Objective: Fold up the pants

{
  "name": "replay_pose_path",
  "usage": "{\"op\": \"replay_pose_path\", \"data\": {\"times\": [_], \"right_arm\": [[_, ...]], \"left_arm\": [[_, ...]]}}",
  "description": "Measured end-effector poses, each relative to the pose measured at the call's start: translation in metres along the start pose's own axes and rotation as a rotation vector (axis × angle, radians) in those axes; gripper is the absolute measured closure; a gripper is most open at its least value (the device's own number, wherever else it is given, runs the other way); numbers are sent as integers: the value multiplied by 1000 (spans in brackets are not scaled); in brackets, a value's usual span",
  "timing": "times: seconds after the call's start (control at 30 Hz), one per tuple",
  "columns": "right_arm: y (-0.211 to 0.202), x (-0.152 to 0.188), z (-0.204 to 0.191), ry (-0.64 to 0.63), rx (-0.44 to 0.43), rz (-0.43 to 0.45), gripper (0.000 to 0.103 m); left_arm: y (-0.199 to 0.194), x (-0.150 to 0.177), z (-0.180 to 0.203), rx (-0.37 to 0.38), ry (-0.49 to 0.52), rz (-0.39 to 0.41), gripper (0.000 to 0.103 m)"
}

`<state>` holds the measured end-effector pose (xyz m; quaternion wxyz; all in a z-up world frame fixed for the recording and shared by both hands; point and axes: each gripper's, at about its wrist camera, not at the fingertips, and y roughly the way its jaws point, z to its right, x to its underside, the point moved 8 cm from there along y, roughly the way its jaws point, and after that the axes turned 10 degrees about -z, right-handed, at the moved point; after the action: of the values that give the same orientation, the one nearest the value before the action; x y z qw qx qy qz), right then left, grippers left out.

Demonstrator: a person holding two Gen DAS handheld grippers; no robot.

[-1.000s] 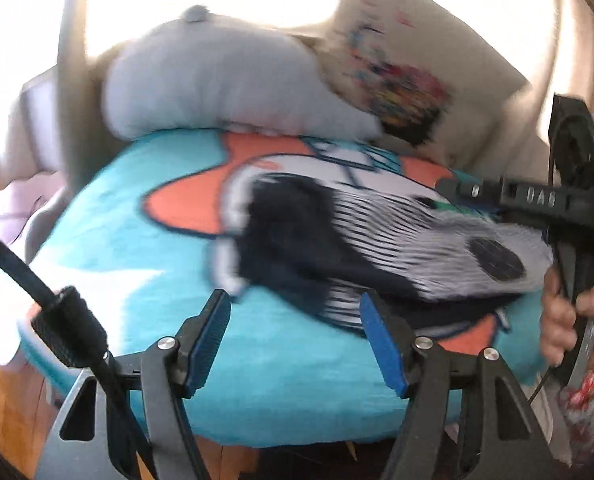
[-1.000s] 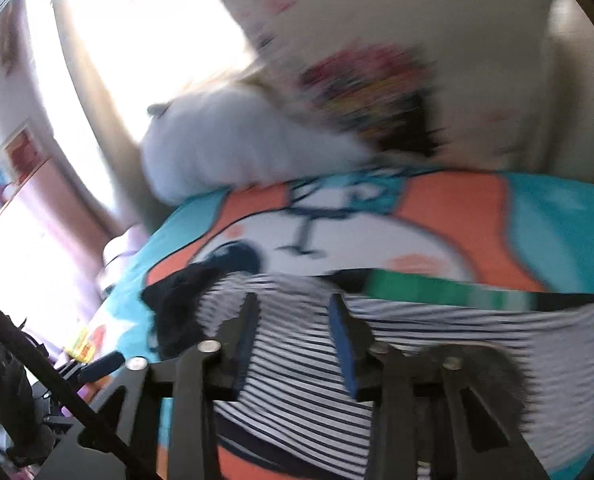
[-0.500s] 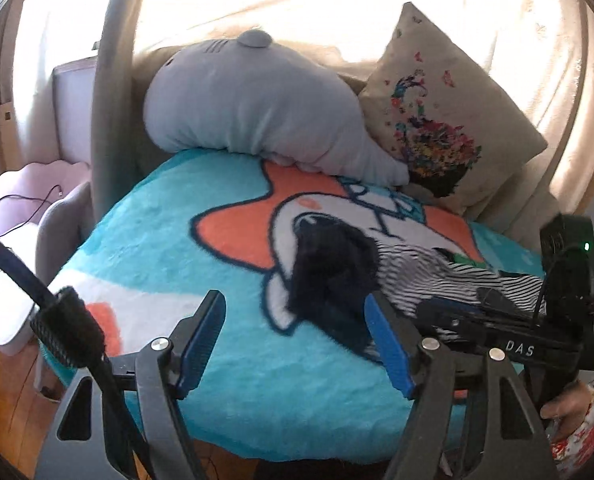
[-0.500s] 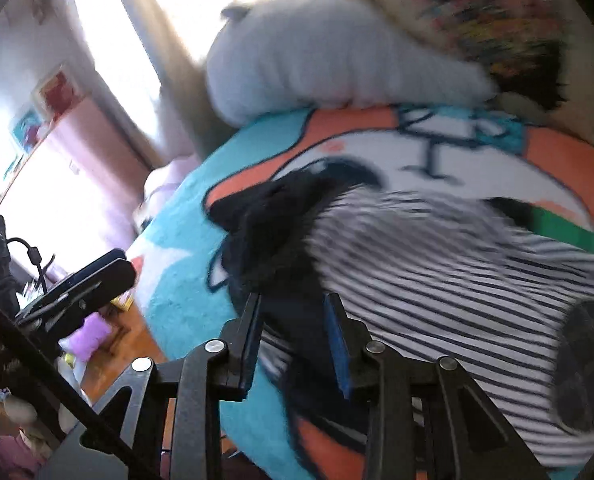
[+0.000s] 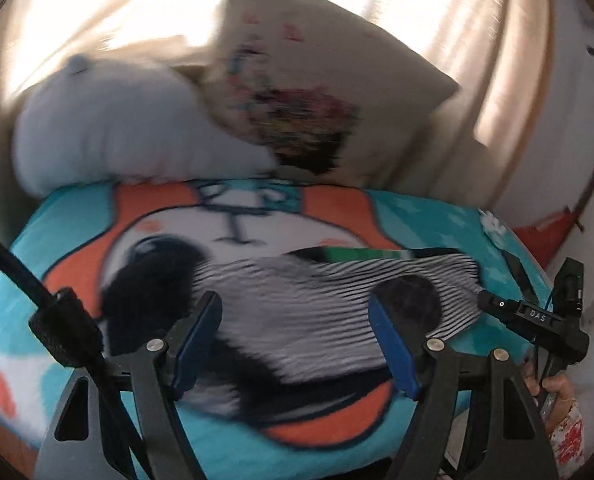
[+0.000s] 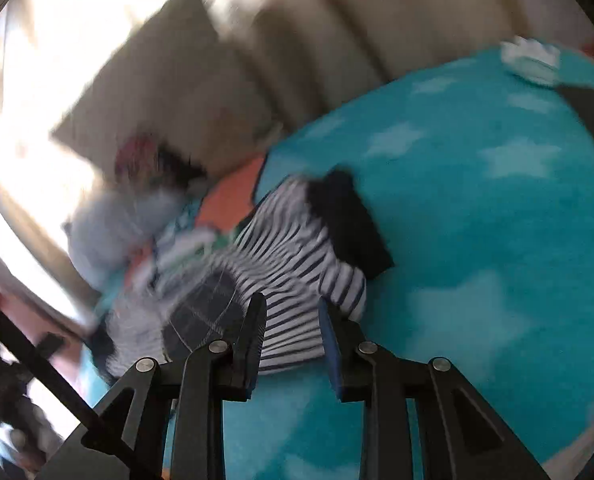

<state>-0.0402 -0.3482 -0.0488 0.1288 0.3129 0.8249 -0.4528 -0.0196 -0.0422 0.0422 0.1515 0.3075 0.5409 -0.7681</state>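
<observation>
Striped pants (image 5: 317,304) lie flat on the blanket (image 5: 425,216), ungrasped; left tongs (image 5: 297,344) wide open, right tongs (image 6: 291,344) part-open, both empty. A near edge must be gripped next.

My left gripper (image 5: 297,344) hangs wide open, the striped pants (image 5: 317,304) lying between and beyond its jaws.

Striped pants (image 5: 305,304) flat across the blanket (image 5: 425,216)
</observation>
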Motion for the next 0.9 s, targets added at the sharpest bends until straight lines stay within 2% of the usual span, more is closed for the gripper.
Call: {"op": "replay_pose_path", "data": {"times": [0.03, 0.07, 0.1, 0.23, 0.43, 0.5, 0.7, 0.73, 0.77, 0.8, 0.87, 0.9], "right_arm": [[-11, -3, 7, 6, 24, 29, 64], [-15, -5, 12, 0, 55, 45, 48], [-18, -6, 15, -16, 78, 59, 44], [-6, -6, 20, -18, 32, 24, 44], [10, -6, 6, -70, 5, -38, 41], [15, -8, 1, -91, 5, -47, 40], [29, -10, -8, -122, 35, -44, 41], [30, -9, -9, -129, 46, -37, 41], [31, -8, -10, -138, 59, -27, 49], [32, -8, -11, -141, 65, -25, 64], [35, -8, -9, -123, 53, -37, 80], [36, -10, -8, -109, 35, -38, 83]], "left_arm": [[8, -9, 15, 22, 22, -14, 28], [16, -18, 29, 44, 41, -30, 28], [27, -26, 44, 66, 60, -52, 28], [83, -54, 102, 166, 120, -168, 28], [156, -73, 168, 287, 144, -332, 28], [181, -75, 184, 303, 160, -392, 28], [231, -62, 208, 285, 222, -519, 28], [234, -60, 209, 291, 222, -530, 28], [236, -58, 212, 301, 224, -537, 28], [234, -56, 215, 313, 234, -533, 29], [229, -52, 218, 359, 245, -552, 51], [229, -50, 218, 369, 242, -565, 69]]}}
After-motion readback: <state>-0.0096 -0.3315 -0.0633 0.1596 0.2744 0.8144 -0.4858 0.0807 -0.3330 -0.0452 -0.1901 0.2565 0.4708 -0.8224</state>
